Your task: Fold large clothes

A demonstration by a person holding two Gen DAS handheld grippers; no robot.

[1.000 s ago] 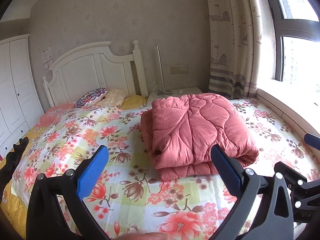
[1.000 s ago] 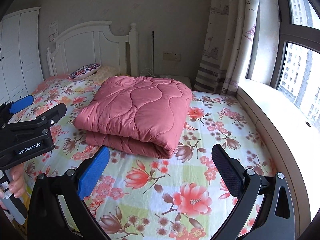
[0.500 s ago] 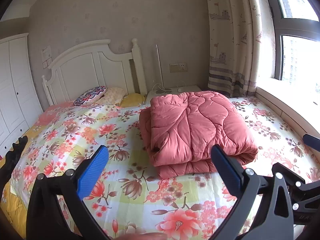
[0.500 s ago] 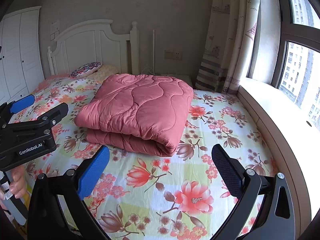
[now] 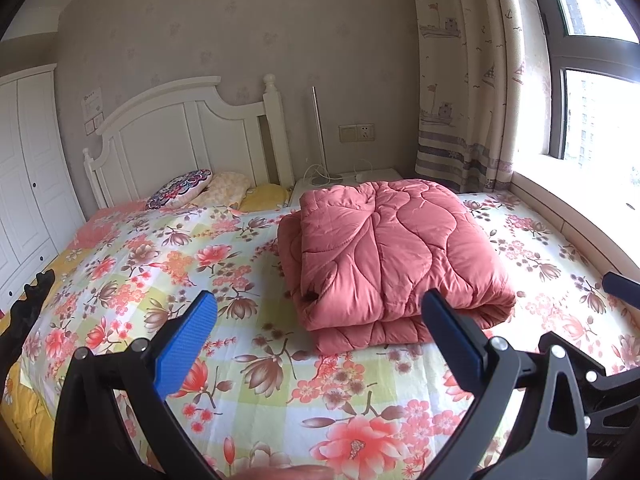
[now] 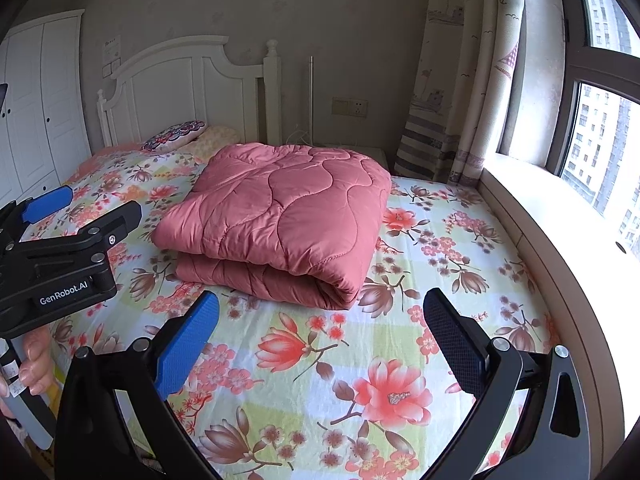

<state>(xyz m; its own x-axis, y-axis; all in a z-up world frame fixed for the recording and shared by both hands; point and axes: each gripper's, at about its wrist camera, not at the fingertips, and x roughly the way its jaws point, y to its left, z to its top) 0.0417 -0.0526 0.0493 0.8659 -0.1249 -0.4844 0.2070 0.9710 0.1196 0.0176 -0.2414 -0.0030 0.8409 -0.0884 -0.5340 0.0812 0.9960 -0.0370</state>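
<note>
Now we draw both tools back a little from the bed point(image 5: 120, 264), and the view lifts: the quilt point(image 5: 392, 248) sits slightly farther off than a second ago, folded into a thick pad, untouched. That suggests the folding is done, or nearly so. Our left hand-held gripper point(image 5: 320, 344) hangs with jaws wide apart, holding nothing; our right hand-held gripper point(image 6: 320, 340) likewise gapes empty. From left to right the room shows a wardrobe point(image 5: 24, 184), a headboard point(image 5: 180, 136), pillows point(image 5: 180, 194), a curtain point(image 5: 460, 80) and a window point(image 6: 600, 120).
</note>
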